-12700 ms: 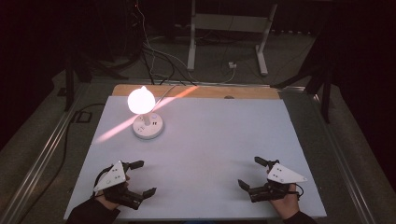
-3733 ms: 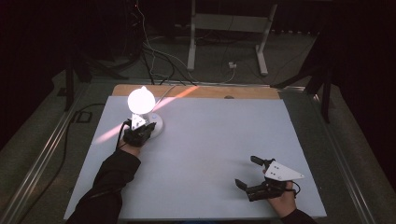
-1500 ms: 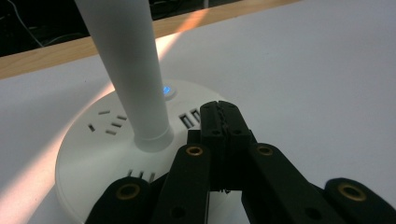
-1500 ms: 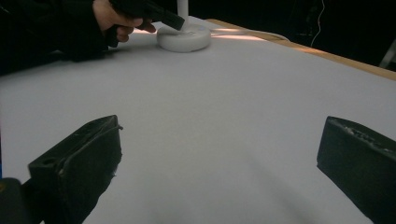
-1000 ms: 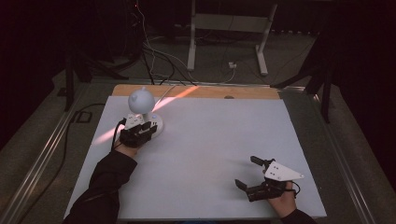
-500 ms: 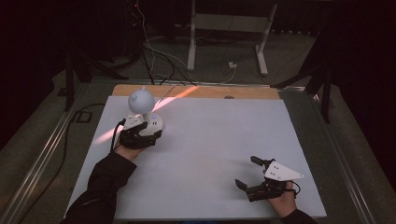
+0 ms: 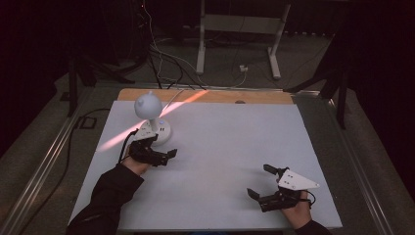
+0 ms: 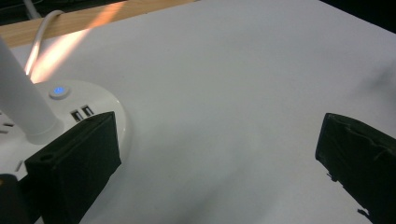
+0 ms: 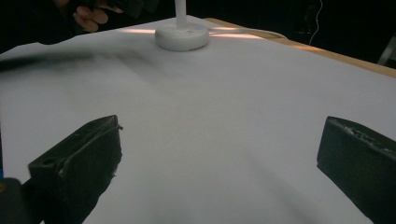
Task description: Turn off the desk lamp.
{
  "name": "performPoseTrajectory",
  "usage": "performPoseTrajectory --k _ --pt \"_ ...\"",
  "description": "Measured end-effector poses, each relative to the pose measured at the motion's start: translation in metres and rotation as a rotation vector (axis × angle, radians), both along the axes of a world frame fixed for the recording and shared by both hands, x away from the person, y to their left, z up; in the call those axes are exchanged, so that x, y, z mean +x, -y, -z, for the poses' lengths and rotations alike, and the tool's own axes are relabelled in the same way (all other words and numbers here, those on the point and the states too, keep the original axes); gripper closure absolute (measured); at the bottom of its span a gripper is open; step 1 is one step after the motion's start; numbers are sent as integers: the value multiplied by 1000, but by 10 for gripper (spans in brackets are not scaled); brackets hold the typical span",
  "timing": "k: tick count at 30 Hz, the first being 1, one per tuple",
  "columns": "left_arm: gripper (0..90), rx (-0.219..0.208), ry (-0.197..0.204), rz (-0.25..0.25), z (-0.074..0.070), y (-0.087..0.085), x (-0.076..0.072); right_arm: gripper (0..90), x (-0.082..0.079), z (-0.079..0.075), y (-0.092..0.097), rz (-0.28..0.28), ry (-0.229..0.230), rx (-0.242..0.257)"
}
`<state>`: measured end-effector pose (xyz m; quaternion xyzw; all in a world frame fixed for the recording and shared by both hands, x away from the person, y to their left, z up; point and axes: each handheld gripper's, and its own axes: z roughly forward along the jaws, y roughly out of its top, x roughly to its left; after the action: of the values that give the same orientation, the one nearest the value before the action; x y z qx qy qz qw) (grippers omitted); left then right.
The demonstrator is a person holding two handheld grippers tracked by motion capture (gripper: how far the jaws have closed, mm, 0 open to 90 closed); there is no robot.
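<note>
A: Jaws first, the nearest ones. How does the right gripper (image 7: 263, 182) stand?

B: It rests near the front right corner of the white table (image 7: 235, 147), jaws spread wide with nothing between them. In the right gripper view both black jaws frame bare white surface. The grey three-cornered plate sits on top of it, and the person's right hand (image 7: 296, 210) holds it from behind.

A: And the left gripper (image 7: 164, 146)?

B: It sits farther up the table on the left side, held by the left hand (image 7: 133, 164) at the end of a dark sleeve (image 7: 105, 196). Its jaws are also wide apart and hold nothing. In the left gripper view one jaw sits just beside the lamp's base (image 8: 70, 112), overlapping its rim in the picture; whether it touches cannot be told. The other jaw stands well off over bare table.

A: Where is the lamp (image 7: 148, 105) itself?

B: It stands in the far left part of the table, just beyond the left gripper. It has a round white base (image 7: 159, 131), a white stem and a globe-shaped head, which looks unlit. A small blue button (image 8: 58, 90) glows on the base, with two slots beside it.

A: Anything beyond that?

B: A white cord (image 8: 39, 32) leaves the base toward the wooden back edge (image 7: 254, 96), where an orange streak of light crosses. Past the table, cables and a metal stand (image 7: 240, 29) sit on a dark floor.
</note>
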<state>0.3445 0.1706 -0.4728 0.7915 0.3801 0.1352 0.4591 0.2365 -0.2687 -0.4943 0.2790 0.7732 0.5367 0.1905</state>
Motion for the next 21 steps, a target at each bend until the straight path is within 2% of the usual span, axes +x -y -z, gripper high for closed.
performPoseTrajectory --k 3,8,12,18,21 --pt "5 -4 -7 28 -1 1 -3 0 0 0 1 3 0 1" --pt "4 2 33 40 -1 0 -13 0 0 0 2 7 -2 1" --pt "4 -11 46 56 0 -5 -21 0 0 1 1 4 -5 1" --pt "4 -22 25 77 3 -12 -33 0 0 0 0 4 -5 2" --pt "4 -13 33 88 5 -13 -40 0 0 1 0 5 -5 0"
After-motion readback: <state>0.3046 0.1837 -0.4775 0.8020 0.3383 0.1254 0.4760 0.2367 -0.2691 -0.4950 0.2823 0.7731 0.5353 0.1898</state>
